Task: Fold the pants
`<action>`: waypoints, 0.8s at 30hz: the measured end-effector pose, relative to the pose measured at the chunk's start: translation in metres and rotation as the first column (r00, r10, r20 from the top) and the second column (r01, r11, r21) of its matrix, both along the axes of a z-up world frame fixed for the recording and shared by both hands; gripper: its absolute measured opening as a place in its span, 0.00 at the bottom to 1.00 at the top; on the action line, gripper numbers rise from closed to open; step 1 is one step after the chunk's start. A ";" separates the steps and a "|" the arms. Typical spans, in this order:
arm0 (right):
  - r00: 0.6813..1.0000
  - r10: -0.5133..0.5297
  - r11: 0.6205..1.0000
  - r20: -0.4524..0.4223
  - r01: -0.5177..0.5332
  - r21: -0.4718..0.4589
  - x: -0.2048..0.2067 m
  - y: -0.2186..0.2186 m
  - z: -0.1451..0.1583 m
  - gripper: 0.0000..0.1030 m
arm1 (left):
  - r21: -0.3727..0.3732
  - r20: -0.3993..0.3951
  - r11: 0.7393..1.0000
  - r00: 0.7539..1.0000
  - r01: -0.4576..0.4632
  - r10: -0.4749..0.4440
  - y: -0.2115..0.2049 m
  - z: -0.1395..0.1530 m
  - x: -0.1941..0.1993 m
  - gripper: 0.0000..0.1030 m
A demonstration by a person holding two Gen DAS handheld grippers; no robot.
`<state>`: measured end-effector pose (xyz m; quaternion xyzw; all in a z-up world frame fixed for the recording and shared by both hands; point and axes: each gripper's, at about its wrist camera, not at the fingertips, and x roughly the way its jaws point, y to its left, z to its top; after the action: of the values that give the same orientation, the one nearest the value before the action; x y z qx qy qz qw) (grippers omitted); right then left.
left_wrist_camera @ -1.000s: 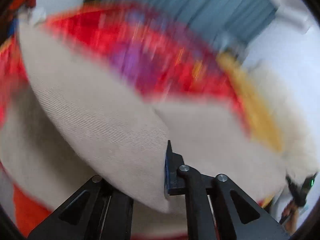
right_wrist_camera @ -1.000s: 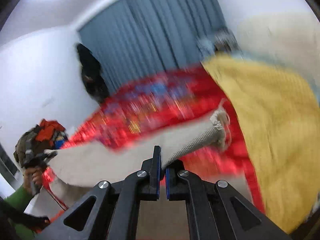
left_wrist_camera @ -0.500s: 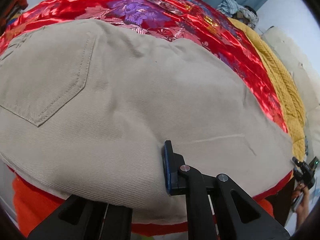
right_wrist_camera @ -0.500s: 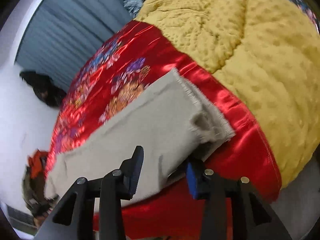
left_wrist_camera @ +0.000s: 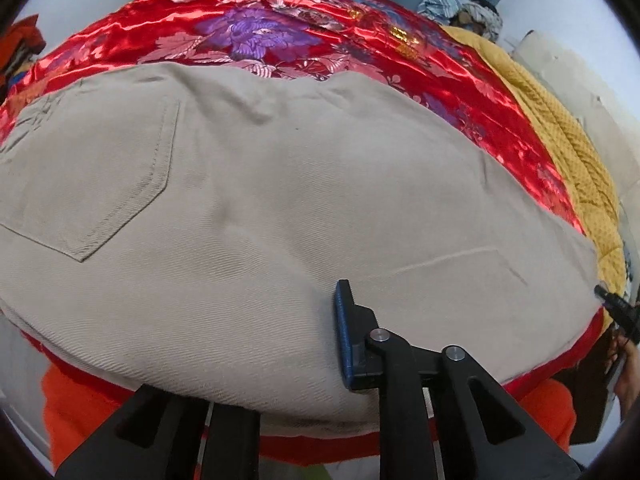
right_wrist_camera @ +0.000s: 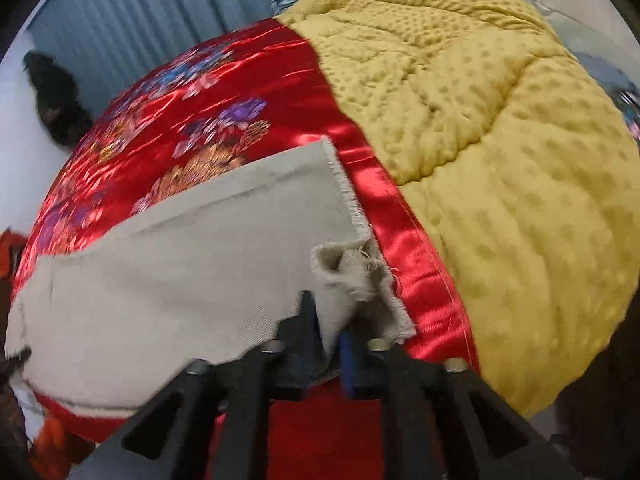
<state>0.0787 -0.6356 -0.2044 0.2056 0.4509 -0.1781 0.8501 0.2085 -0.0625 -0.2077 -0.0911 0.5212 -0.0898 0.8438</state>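
Observation:
The beige pants [left_wrist_camera: 280, 200] lie flat on a red satin bedspread [left_wrist_camera: 260, 40], back pocket [left_wrist_camera: 100, 168] at the left. In the left wrist view only my right finger [left_wrist_camera: 344, 332] shows on top of the cloth; the other finger is hidden under the near edge, so my left gripper [left_wrist_camera: 288, 344] straddles that edge. In the right wrist view the pants [right_wrist_camera: 180, 272] stretch leftward, and my right gripper [right_wrist_camera: 330, 336] is shut on the frayed leg hem [right_wrist_camera: 356, 272], which bunches up between the fingers.
A yellow dimpled quilt [right_wrist_camera: 480, 140] covers the bed's right side. Blue curtains [right_wrist_camera: 120, 20] hang behind the bed. A dark bundle [right_wrist_camera: 56, 100] sits at the far left. An orange cloth [left_wrist_camera: 88, 412] hangs below the bed's near edge.
The pants came down from the air and now lie flat on the bed. My right gripper opened around the leg hem and has now closed on it. The left gripper barely moved.

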 end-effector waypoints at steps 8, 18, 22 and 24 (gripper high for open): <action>0.964 -0.188 0.907 0.186 0.243 -0.344 -0.062 0.044 0.057 0.68 | 0.131 0.119 0.991 0.993 -0.016 0.001 0.019 0.068 -0.059 0.51; 0.988 0.064 0.951 0.142 -0.017 -0.310 0.007 0.107 0.024 0.71 | 0.132 0.324 0.990 0.943 0.041 -0.082 -0.030 0.092 -0.003 0.77; 0.994 -0.012 0.976 0.108 0.035 -0.214 0.006 0.079 -0.002 0.71 | 0.154 0.179 0.983 0.976 0.100 -0.127 -0.052 0.031 0.028 0.76; 0.996 -0.047 0.983 0.076 0.060 -0.174 0.003 0.065 -0.014 0.71 | 0.164 0.128 0.981 0.984 0.103 -0.125 -0.056 0.011 0.028 0.76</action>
<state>0.0822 -0.5706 -0.2186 0.1480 0.3970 -0.2326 0.8755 0.2368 -0.1185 -0.1970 0.0121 0.4715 -0.1027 0.8758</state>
